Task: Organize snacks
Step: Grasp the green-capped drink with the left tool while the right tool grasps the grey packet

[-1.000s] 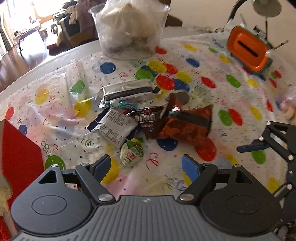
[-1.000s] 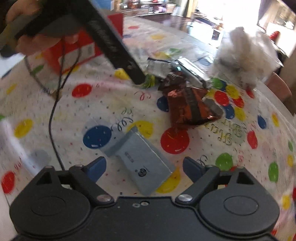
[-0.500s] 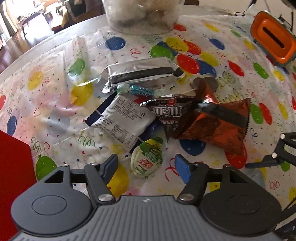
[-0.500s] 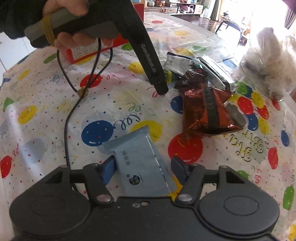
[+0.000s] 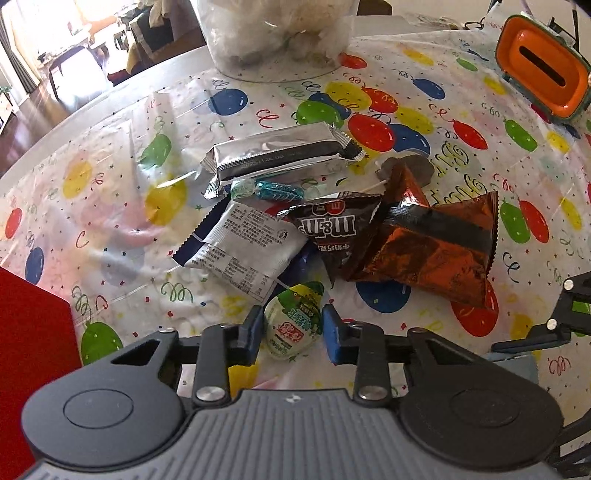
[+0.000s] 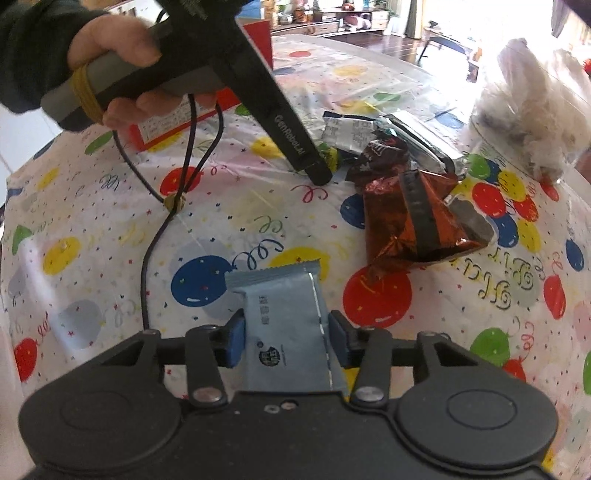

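A small green-and-white jelly cup (image 5: 293,325) lies on the balloon-print tablecloth (image 5: 110,206), and my left gripper (image 5: 293,330) is closing on it, both blue pads touching its sides. In the right wrist view a pale blue snack packet (image 6: 288,314) lies flat between the pads of my right gripper (image 6: 287,341), which is closing and touches both its edges. Just beyond the cup is a pile: a white packet (image 5: 247,243), an M&M's bag (image 5: 332,225), an orange-brown foil bag (image 5: 432,251), a silver packet (image 5: 280,155) and a teal candy (image 5: 273,190).
A clear plastic tub (image 5: 277,33) of white stuff stands at the table's far edge. An orange box (image 5: 543,74) sits far right, a red box (image 5: 33,350) near left. A hand (image 6: 118,44) holds the left gripper's handle, its cable (image 6: 147,258) trailing over the cloth.
Both grippers have narrowed from wide open until the pads meet the jelly cup and the blue packet. The left gripper came down and forward over the cup.
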`<action>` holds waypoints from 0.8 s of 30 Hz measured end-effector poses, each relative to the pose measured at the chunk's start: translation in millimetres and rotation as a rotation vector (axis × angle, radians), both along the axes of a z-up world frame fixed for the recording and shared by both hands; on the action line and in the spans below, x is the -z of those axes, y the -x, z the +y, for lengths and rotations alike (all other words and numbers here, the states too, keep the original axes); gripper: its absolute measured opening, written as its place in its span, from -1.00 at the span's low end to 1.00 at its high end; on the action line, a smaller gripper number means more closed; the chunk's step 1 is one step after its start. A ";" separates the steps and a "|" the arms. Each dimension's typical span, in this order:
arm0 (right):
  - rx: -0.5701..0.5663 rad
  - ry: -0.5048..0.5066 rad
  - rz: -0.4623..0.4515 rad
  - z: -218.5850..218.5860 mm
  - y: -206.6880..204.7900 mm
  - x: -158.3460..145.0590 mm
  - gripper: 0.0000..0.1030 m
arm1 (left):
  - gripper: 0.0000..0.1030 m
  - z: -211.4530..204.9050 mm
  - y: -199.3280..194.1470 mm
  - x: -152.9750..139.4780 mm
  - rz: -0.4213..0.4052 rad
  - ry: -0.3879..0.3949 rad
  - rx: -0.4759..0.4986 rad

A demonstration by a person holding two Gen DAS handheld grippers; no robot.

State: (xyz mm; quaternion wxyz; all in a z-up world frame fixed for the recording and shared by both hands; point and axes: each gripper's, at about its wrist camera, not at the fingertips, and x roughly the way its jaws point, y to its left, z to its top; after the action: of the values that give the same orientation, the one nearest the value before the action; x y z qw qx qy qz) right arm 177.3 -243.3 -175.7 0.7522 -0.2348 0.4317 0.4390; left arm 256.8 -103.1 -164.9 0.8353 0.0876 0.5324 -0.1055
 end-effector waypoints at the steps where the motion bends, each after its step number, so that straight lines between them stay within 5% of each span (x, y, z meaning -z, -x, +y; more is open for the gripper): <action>1: 0.012 -0.007 -0.002 -0.6 1.5 -1.2 -0.14 | -0.38 0.1 0.7 -0.2 -0.001 -0.001 -0.003; 11: 0.195 -0.081 -0.009 -8.4 11.2 -22.9 -0.14 | -0.39 16.6 18.0 -12.4 0.004 0.077 -0.066; 24: 0.321 -0.129 -0.081 7.9 39.7 -77.5 -0.14 | -0.39 43.0 71.4 -72.6 -0.066 0.161 -0.068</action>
State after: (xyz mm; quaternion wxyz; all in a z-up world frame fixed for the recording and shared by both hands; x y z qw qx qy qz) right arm 137.5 -235.4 -98.1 0.8429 -0.1319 0.4037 0.3304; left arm 185.4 -60.1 -92.3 0.8599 0.0053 0.4969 -0.1167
